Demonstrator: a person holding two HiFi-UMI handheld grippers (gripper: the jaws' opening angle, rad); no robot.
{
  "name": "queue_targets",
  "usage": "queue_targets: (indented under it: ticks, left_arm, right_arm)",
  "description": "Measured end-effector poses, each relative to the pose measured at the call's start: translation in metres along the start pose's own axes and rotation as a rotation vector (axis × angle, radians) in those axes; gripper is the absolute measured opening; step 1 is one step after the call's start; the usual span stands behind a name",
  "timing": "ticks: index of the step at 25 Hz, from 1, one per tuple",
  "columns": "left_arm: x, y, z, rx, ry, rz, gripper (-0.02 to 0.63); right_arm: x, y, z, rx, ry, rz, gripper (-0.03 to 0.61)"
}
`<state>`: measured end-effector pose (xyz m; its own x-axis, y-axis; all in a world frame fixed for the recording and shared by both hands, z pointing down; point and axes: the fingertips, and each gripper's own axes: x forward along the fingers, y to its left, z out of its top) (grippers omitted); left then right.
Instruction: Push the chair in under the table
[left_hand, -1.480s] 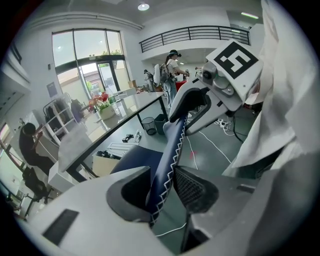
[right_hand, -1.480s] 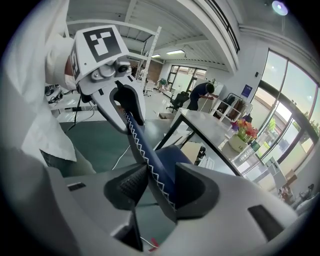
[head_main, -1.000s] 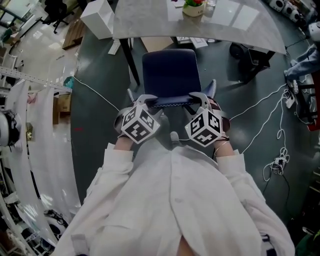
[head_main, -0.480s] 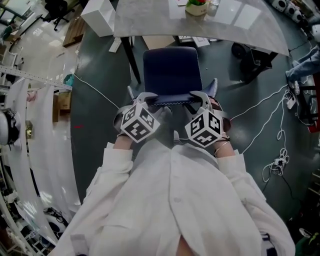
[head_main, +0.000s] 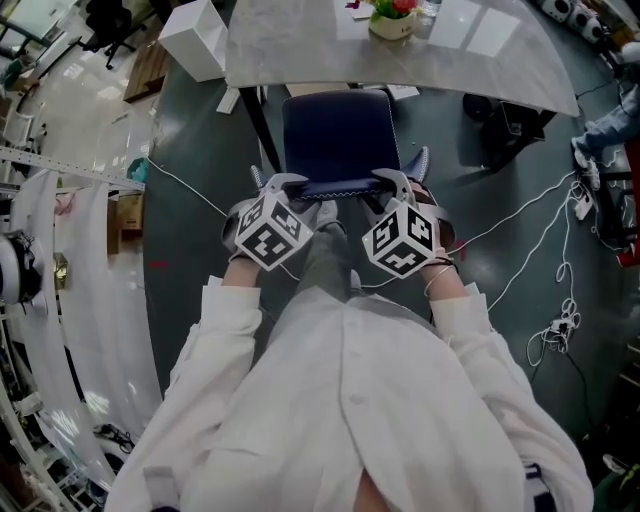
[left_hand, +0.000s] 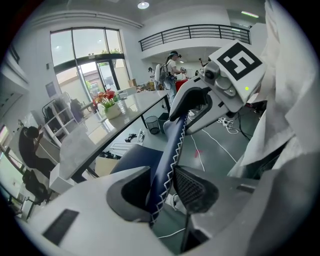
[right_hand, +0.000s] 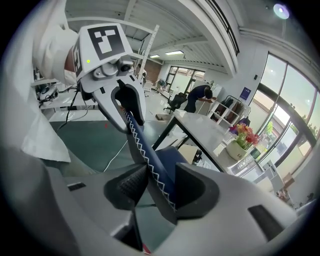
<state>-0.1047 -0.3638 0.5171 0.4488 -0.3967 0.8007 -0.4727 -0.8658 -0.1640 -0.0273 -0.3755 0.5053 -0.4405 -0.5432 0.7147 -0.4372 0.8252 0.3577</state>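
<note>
Dark grey-green floor (head_main: 200, 250), crossed by white cables (head_main: 185, 185).

Item 1: table (head_main: 300, 50), pale grey top, along the upper edge of the head view. A flower pot (head_main: 390, 18) with red blooms stands on it. A white box (head_main: 195, 35) sits on the floor just off its left end.

Item 2: chair (head_main: 338, 135), navy seat. It faces the table, its front edge at the table's near edge and the rest of the seat out in the open. Its backrest (head_main: 335, 188) is on the person's side, seen edge-on from above. The long top edge, with white zigzag stitching, runs left to right across the head view.

Item 3: left gripper (head_main: 285, 185), at the left end of that top edge. Its jaws stand narrow and are clamped on the backrest (left_hand: 170, 145), which rises upright between the two pads.

Item 4: right gripper (head_main: 392, 183), at the right end of the same edge. Its jaws are likewise closed on the backrest (right_hand: 145, 150), stitched edge between the pads.

Item 5: white coat (head_main: 350, 410) of the person, filling the lower half of the head view.
</note>
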Motion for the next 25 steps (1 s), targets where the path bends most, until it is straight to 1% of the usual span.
queue_targets:
  ticks: [15, 25]
  left_arm:
    - [0.019, 0.078, 0.006, 0.014, -0.003, 0.014, 0.146]
    - [0.026, 0.098, 0.012, 0.021, -0.010, 0.008, 0.146]
  right_arm:
    - [0.052, -0.053, 0.030, 0.014, 0.011, 0.007, 0.167]
    - [0.064, -0.071, 0.037, 0.005, 0.013, 0.009, 0.167]
